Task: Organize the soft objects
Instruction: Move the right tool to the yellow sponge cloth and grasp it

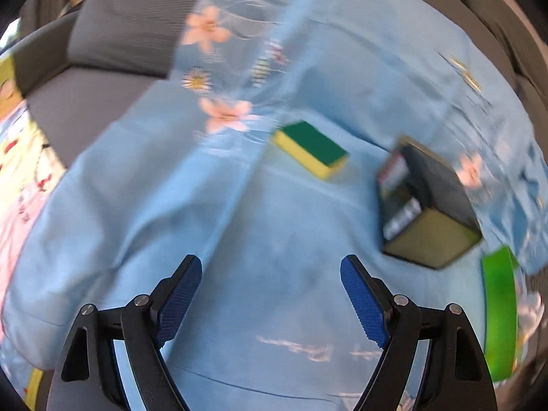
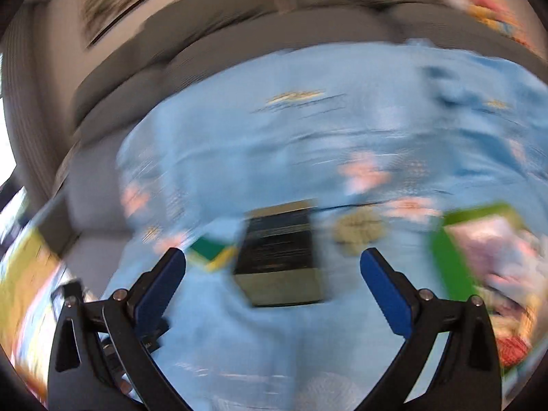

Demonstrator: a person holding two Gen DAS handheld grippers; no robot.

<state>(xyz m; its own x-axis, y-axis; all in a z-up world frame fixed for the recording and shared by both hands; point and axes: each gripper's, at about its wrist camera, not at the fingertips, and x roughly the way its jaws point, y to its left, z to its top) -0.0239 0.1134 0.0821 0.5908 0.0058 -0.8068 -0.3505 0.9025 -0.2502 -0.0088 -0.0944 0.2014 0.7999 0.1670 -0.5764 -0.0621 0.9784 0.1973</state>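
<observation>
Grey sofa cushions (image 1: 113, 34) back a light blue floral sheet (image 1: 239, 205) where a green-and-yellow sponge (image 1: 310, 149) lies flat, near a dark box (image 1: 428, 202) and well apart from a green basket (image 1: 500, 311) at the edge. Left gripper (image 1: 270, 263) and right gripper (image 2: 273, 258) both hover with jaws spread wide, nothing between them. Judging by its look, the sponge is light, squashy and not slippery; pinching across its long yellow sides should hold it without crushing

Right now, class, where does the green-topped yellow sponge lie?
In the left wrist view, the green-topped yellow sponge lies on the light blue floral cloth, left of the dark box.
</observation>
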